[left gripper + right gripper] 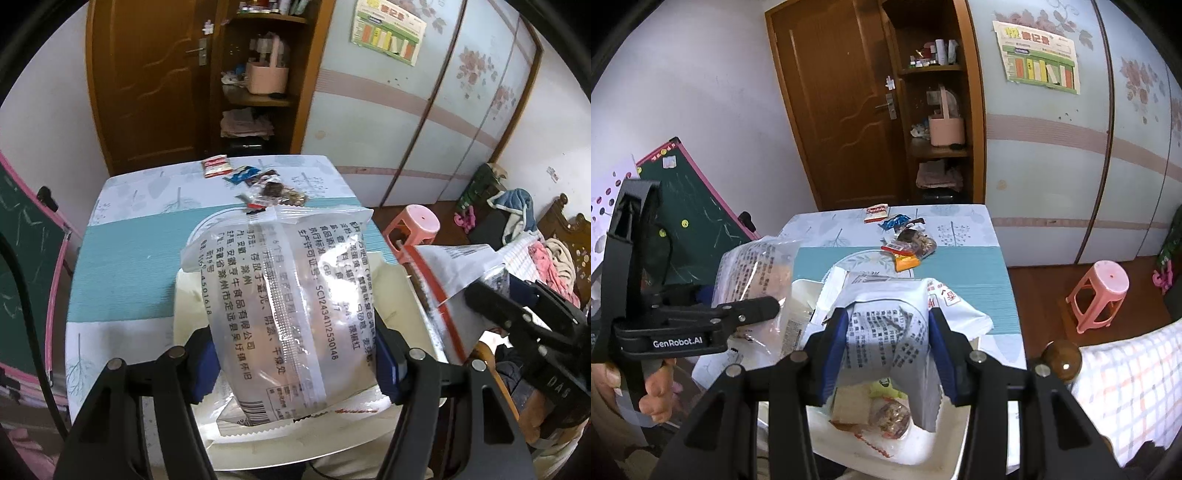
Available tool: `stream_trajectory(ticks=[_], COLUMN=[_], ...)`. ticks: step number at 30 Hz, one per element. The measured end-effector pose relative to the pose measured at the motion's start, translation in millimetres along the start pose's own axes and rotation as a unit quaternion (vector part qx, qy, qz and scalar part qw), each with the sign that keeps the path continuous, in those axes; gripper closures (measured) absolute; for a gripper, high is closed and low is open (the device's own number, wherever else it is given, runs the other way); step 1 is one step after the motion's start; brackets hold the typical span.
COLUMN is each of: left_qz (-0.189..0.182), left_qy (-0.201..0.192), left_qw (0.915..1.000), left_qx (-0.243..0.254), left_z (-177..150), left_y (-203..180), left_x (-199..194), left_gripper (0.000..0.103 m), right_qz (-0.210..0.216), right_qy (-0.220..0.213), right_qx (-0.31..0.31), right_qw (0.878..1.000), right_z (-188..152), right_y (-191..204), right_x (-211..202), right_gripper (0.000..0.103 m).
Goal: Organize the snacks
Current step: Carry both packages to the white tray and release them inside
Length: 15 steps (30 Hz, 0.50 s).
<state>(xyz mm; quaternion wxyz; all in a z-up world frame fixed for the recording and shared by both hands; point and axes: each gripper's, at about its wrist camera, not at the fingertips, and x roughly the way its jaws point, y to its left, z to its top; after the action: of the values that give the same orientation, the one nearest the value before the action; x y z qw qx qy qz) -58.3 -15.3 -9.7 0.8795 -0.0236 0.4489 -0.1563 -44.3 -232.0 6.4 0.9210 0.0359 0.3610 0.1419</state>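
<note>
White plastic, the bin (945,448) at the near edge of the table (122,266) is the landmark, and both packets hang over it, so the step in hand looks like dropping snacks into it. Largest is the clear printed packet (280,310), clenched between the blue pads of the left gripper (295,365), lying lengthwise along the jaws and reaching out over the bin's far rim. Beside it to the right, the white printed packet (890,325) is pinched in the right gripper (886,347), buckled between the pads, its lower end inside the bin above the wrapped snacks (886,413) already there. Next, I judge, each packet must sink lower before the jaws release, one at a time. Beyond the bin, small loose snacks (905,240) wait on the table.
</note>
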Motion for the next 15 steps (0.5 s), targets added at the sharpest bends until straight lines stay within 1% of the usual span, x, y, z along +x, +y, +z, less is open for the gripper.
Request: stream_trajectory(ticks=[5,7,9,12,13,14,15], left_qz=[-0.014,-0.018,-0.018,-0.008,-0.003,-0.001,0.001], left_qy=[-0.015,-0.015,-0.011,0.002,0.009,0.016,0.030], left_qw=[0.9992,0.9986,0.9983,0.9982,0.9979,0.9975,0.9964], left_qx=[0.035,0.047,0.054,0.060,0.064,0.069,0.080], left_z=[18.7,22.1,23.3,20.2,18.0,16.7,12.5], left_y=[-25.4,-32.2,-35.8,-36.6,-36.2,-36.5,-36.3], left_x=[-5.6,-5.1,-0.7,13.3,18.6,23.3,30.8], left_gripper=[0.036,0.036,0.036,0.035,0.032,0.025,0.022], right_qz=[-0.010,-0.016,-0.020,-0.026,-0.027,-0.025,-0.020], right_qy=[-0.008,-0.008,-0.004,0.022,0.035,0.047,0.059], right_qx=[-0.020,-0.025,-0.025,-0.025,-0.023,-0.019,-0.017], right_qw=[1.000,1.000,0.999,0.999,0.999,0.998,0.998], right_z=[13.0,17.1,19.4,17.0,14.1,10.6,7.6], right_y=[1.8,1.5,0.3,-2.3,-3.6,-5.4,-6.6], right_x=[-11.0,-13.6,-12.4,-0.4,5.7,12.3,18.1], right_gripper=[0.058,0.058,0.058,0.055,0.055,0.054,0.053])
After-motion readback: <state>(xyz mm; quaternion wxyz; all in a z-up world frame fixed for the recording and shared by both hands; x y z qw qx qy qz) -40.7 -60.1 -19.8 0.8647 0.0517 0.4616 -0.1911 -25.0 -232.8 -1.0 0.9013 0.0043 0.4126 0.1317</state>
